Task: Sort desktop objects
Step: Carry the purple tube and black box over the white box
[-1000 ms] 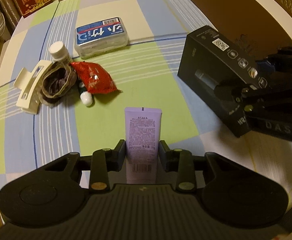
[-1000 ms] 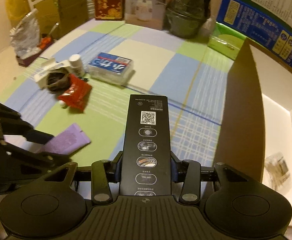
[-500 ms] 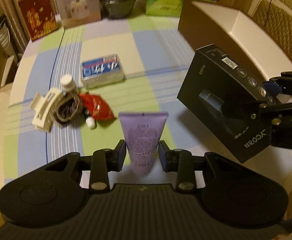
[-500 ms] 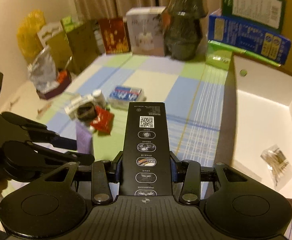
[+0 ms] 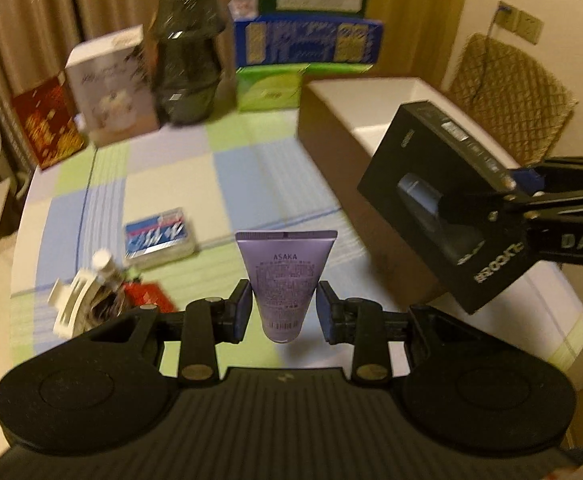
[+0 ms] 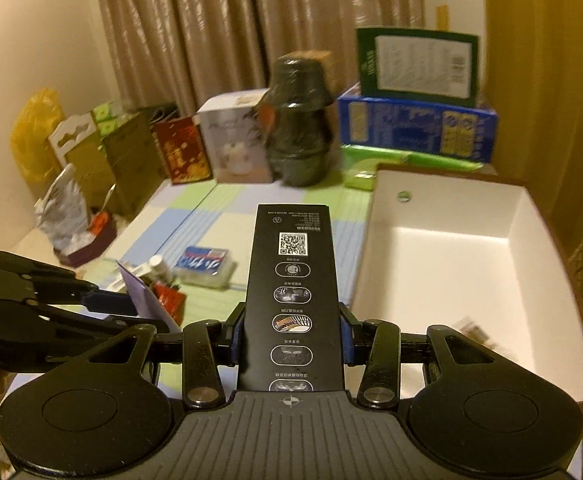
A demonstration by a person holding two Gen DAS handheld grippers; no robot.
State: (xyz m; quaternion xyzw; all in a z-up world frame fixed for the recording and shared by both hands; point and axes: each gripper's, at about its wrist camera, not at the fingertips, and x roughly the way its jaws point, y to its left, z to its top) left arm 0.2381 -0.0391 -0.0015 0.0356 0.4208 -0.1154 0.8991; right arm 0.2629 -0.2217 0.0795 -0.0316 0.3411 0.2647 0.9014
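My left gripper [image 5: 283, 312] is shut on a purple ASAKA tube [image 5: 285, 276] and holds it upright above the table. My right gripper [image 6: 291, 340] is shut on a long black box [image 6: 293, 292], also held in the air; that box shows at the right of the left wrist view [image 5: 443, 204]. The open white storage box [image 6: 451, 256] lies to the right, with a small clear packet [image 6: 471, 332] inside. On the checked tablecloth lie a blue-and-white pack [image 5: 159, 236], a white bottle [image 5: 105, 264], a white hair clip [image 5: 71, 304] and a red wrapper [image 5: 147, 296].
At the table's back stand a dark wrapped stack [image 5: 187, 52], a white carton [image 5: 111, 84], a red box [image 5: 47, 128], a green pack [image 5: 269, 88] and blue and green cartons [image 5: 307, 40]. A wicker chair [image 5: 507, 92] stands to the right. Bags and cartons [image 6: 91, 160] sit left of the table.
Both grippers have risen from the table with their objects, the tube and the black box lifted well above the cloth. The views now take in the curtains and the white box.
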